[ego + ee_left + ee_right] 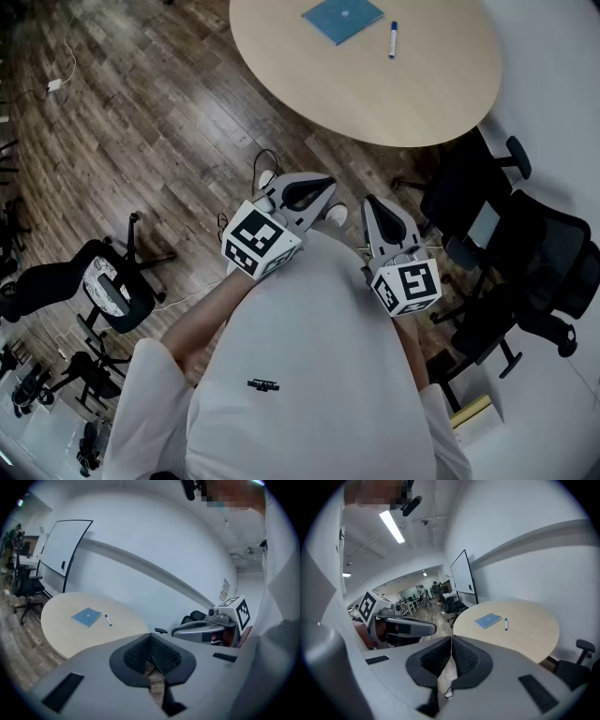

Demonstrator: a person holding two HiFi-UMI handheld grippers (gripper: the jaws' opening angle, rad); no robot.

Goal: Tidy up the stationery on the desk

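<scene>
A blue notebook point(342, 18) lies on the round wooden table point(403, 94), with a blue-capped marker point(393, 39) just to its right. The left gripper view holds the same notebook point(86, 617) and marker point(108, 619), and the right gripper view has the notebook point(488, 620) and marker point(506, 623) too. My left gripper point(319, 187) and right gripper point(375, 208) are held close to my body, well short of the table. Both are shut with nothing between their jaws.
Black office chairs point(525, 253) crowd the right side by the white wall. Another chair point(103, 281) stands on the wood floor at the left. A whiteboard point(68, 550) leans behind the table. A cable and plug point(54, 84) lie on the floor at the far left.
</scene>
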